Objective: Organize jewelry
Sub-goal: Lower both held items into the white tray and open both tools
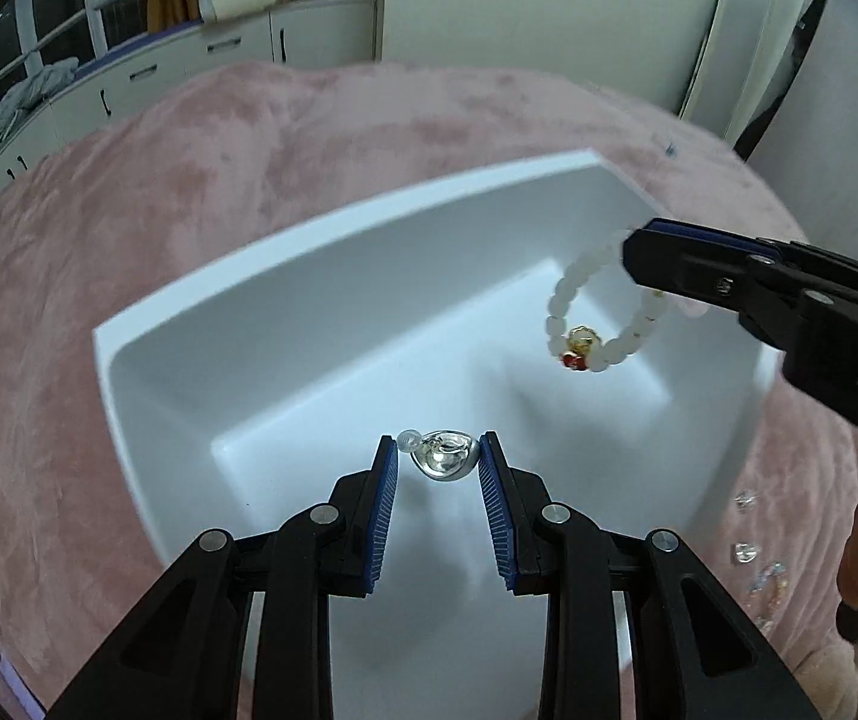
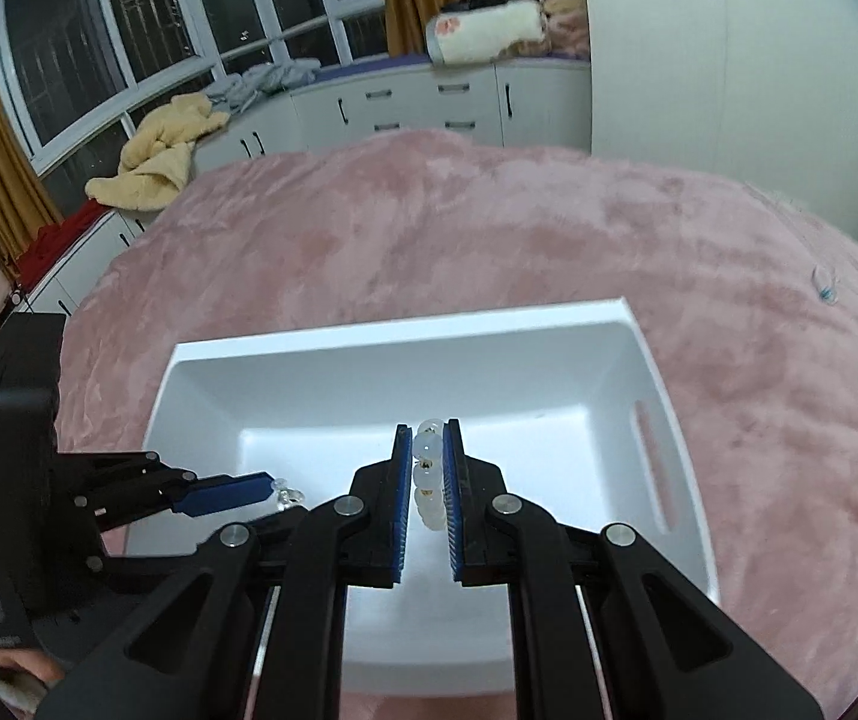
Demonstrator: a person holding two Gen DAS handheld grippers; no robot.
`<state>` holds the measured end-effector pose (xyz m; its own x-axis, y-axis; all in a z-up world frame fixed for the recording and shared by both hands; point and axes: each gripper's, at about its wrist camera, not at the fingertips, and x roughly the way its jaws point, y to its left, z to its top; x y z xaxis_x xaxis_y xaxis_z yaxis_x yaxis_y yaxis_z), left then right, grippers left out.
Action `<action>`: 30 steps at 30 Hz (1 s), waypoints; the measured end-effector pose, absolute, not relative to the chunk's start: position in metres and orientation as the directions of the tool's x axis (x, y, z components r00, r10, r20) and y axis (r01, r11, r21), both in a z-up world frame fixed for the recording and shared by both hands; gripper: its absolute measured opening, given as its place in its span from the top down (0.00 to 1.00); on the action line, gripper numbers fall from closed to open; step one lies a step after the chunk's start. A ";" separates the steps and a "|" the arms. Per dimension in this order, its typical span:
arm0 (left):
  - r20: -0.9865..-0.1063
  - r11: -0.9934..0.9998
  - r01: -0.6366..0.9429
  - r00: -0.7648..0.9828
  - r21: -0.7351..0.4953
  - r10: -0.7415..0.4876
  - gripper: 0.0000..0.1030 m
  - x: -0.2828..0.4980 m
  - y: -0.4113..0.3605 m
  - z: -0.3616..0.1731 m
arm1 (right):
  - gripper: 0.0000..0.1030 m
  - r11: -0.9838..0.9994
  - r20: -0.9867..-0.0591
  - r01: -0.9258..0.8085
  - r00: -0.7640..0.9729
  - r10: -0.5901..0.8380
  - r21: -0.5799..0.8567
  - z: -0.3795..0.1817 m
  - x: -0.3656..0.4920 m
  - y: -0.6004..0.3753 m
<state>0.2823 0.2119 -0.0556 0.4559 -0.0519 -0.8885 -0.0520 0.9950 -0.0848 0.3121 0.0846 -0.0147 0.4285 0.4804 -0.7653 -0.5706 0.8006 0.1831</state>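
Because both pieces are carried above the white plastic bin (image 2: pixel 621 360) rather than above the pink plush blanket (image 1: pixel 249 180) of the bed, each is held where a drop would land it inside the walls. The left claw (image 1: pixel 438 461) is clenched on a small silver, clear-stoned trinket (image 1: pixel 446 461), perhaps a ring or a charm (too small to name more closely), pinched at the very tips of the blue ribbed pads so that most of it shows and little of it is covered. A tiny translucent bead or stopper (image 1: pixel 408 439) sits against its left edge. The right claw (image 2: pixel 429 474) is clenched on a white beaded bracelet (image 1: pixel 567 294), its pads pressed on the beads at one side of the loop; the rest hangs free below, so the gold bead (image 1: pixel 582 337) and red bead (image 1: pixel 573 362) fall to the lowest point. The bin's floor under both claws appears bare, and a slot handle (image 2: pixel 648 462) is cut in its right wall. Several small clear stones (image 1: pixel 747 552) lie on the blanket just outside the bin, not yet gathered, which suggests the sorting is at an early stage. A release low over the floor would be judged safest, since beads may bounce on hard plastic.
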 end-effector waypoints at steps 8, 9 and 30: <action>-0.904 0.999 -0.032 0.428 -0.020 -0.004 0.68 0.292 0.202 -0.066 | 0.89 0.808 -0.793 -0.563 0.406 0.454 0.174 -0.029 0.318 0.096; -0.903 1.000 -0.029 0.430 -0.006 0.007 0.68 0.292 0.201 -0.066 | 0.88 0.806 -0.794 -0.565 0.400 0.457 0.179 -0.030 0.319 0.097; -0.834 0.995 -0.072 0.542 0.069 0.097 0.23 0.255 0.193 -0.038 | 0.22 0.844 -0.744 -0.523 0.515 0.426 0.121 -0.005 0.299 0.071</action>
